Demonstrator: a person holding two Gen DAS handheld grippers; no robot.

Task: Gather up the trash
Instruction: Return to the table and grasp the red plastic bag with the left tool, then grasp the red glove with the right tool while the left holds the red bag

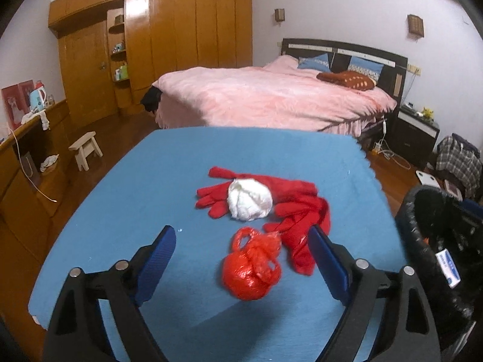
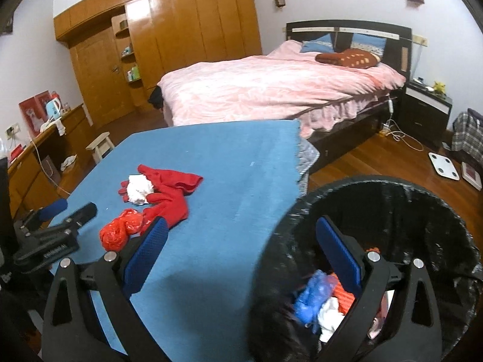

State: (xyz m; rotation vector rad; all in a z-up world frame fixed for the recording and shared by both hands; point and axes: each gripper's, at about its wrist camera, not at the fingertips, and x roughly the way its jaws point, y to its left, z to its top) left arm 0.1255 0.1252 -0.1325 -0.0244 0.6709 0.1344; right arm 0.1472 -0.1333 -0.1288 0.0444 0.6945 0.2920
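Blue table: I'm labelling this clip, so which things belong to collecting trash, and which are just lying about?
Belongs to the job:
- crumpled red plastic bag
- white wad of paper
- black-lined trash bin
- open left gripper
- open right gripper

Just lying about:
- red knit gloves, probably
- small wooden stool
- pink-covered bed

Soft indoor light glares off the glossy wardrobe (image 1: 181,30), the gripper throws shadows on the blue tablecloth (image 1: 120,181), edges bow and darken.
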